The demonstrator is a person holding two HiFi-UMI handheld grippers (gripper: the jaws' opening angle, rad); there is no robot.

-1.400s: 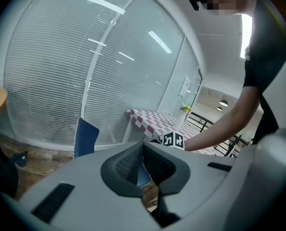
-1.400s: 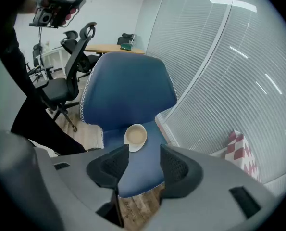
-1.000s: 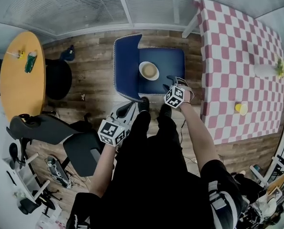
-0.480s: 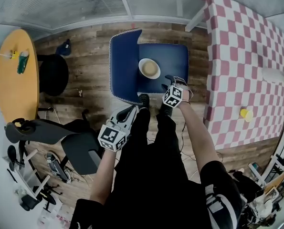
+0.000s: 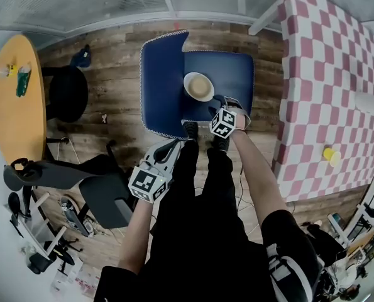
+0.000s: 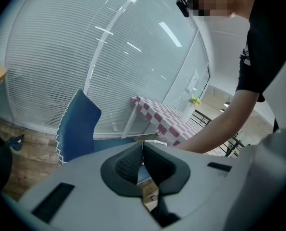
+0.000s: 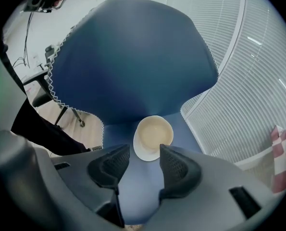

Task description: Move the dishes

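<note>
1. Wood-plank flooring (image 5: 117, 106) is seen under a blue chair (image 5: 231, 74), with a bench (image 5: 325, 99) in a red-and-white checked cloth beside it on the right of the head view.
2. The dishes (image 5: 198, 86) are found on the chair's seat, near the backrest. They are read as a cream bowl (image 7: 155, 132) seated on a white plate (image 7: 142, 151).
3. The right claw (image 5: 219, 103) is held released, jaws apart, with nothing between them. In the right gripper view the dishes lie just beyond the tips, roughly in line with the gap and apart from both jaws.
4. The left claw (image 5: 173, 146) is clenched on nothing, its jaws shown meeting in the left gripper view. It is held beside the person's leg (image 5: 181, 187), well apart from the dishes.
5. The step in hand is judged to be the approach for the first pick, since nothing is carried yet.
6. For the next move, the right claw needs to be brought forward and down until the plate's near rim sits between the jaws, and then closed on it.
7. A level lift is called for, because the bowl could slide off the plate.
8. The checked bench is a likely destination, though none is named by the task.
</note>
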